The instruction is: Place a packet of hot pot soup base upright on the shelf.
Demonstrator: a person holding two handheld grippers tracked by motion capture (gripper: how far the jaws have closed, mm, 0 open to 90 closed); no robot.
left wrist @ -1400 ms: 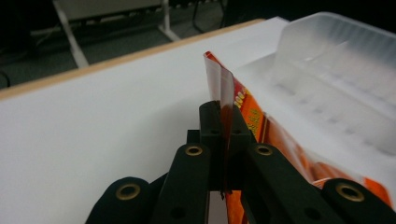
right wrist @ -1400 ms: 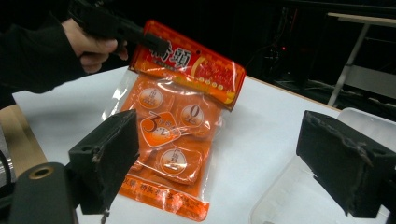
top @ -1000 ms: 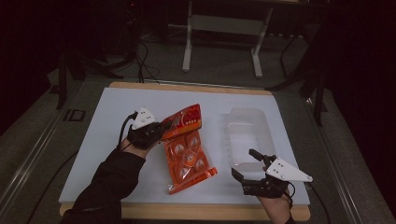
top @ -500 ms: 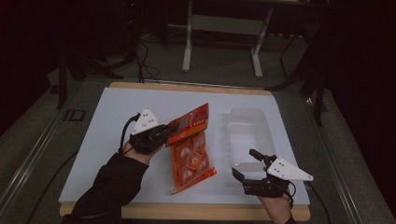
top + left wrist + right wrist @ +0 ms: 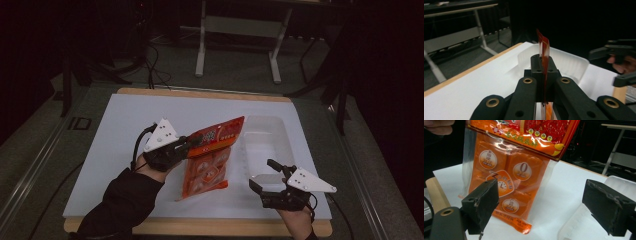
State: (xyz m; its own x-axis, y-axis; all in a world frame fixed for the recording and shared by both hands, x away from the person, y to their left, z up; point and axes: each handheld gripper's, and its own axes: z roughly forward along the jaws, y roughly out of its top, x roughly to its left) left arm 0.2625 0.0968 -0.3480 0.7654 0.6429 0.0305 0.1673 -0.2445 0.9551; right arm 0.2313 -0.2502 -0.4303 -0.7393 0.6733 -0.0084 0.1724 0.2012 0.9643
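Mid-frame in the high view, the left claw (image 5: 186, 145) pinches the top edge of the orange snack packet (image 5: 207, 162), lifting it off the counter (image 5: 115, 130) — right claw (image 5: 267, 177) wide open, empty — next, presumably, carry it rightward into the clear tray (image 5: 265, 140).

I am in a lab or test room, not a home. I work at a white table (image 5: 125, 125) with a wood edge. It sits under a light, and the room around it is very dark. The floor (image 5: 30, 160) is grey carpet, with black cables (image 5: 150, 65) lying on it. Behind my table stands a metal desk frame (image 5: 237, 45) on two long feet. Black stands (image 5: 67, 75) rise near the table's corners. My hands hold black grippers, the left (image 5: 187, 145) and the right (image 5: 265, 180), each with a cable, and cameras ride on them.
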